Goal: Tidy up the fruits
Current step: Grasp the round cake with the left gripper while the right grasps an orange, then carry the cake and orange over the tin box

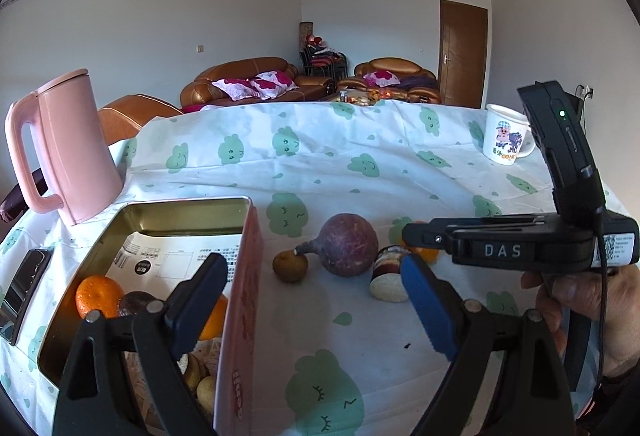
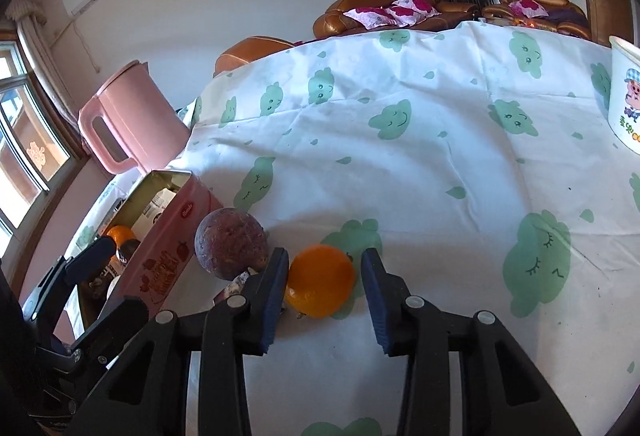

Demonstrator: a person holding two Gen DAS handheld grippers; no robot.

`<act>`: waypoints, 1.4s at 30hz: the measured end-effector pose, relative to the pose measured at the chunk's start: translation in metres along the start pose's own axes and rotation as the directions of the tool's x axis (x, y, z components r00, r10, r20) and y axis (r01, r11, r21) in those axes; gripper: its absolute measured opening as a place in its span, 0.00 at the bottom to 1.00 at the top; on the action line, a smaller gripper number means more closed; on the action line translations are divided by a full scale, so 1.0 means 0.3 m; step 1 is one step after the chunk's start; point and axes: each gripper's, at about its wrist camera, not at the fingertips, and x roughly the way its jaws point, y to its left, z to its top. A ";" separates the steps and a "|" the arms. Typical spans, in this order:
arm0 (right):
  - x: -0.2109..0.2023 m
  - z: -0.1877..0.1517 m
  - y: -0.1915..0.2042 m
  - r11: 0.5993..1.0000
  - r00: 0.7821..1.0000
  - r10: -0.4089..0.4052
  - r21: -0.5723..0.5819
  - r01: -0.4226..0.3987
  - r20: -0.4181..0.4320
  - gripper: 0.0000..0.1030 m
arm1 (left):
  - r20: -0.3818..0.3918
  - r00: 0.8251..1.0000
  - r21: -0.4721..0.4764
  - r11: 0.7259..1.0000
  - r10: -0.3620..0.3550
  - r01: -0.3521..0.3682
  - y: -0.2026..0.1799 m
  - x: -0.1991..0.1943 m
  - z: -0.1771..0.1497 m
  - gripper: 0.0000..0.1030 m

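Note:
An orange (image 2: pixel 320 280) lies on the cloud-print tablecloth between the fingers of my right gripper (image 2: pixel 325 257). The left pad touches it and a narrow gap shows at the right pad. To its left stands a large purple fruit (image 2: pixel 230 242), with a small brown fruit (image 1: pixel 290 266) and a toppled jar-like item (image 1: pixel 390 276) close by. An open pink tin (image 1: pixel 240 276) holds an orange (image 1: pixel 98 294), a dark fruit (image 1: pixel 134 302) and yellowish fruits (image 1: pixel 200 380). My left gripper (image 1: pixel 313 262) is open and empty, straddling the tin's right wall.
A pink pitcher (image 1: pixel 76 144) stands behind the tin at the table's left edge. A printed white mug (image 1: pixel 506 136) sits far right. A dark phone (image 1: pixel 24 284) lies left of the tin. A hand (image 1: pixel 576 300) holds the right gripper's handle.

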 end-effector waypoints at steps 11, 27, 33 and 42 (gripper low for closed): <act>-0.109 -0.049 -0.006 0.990 0.984 -0.134 -0.036 0.139 0.119 0.36 | -0.080 0.991 0.027 0.994 -0.104 0.106 -0.053 0.055 0.007 0.74; -0.166 -0.058 0.001 0.983 0.969 -0.153 -0.072 0.169 0.196 0.36 | -0.207 0.963 0.020 0.984 -0.171 0.179 -0.129 0.156 0.011 0.40; -0.199 -0.072 0.039 0.978 0.957 -0.141 -0.118 0.175 0.255 0.37 | -0.124 0.982 0.045 0.988 -0.143 0.149 -0.132 0.104 0.020 0.40; -0.229 -0.082 0.053 0.976 0.945 -0.119 -0.137 0.168 0.304 0.37 | -0.050 0.992 0.044 0.992 -0.114 0.117 -0.120 0.064 0.025 0.40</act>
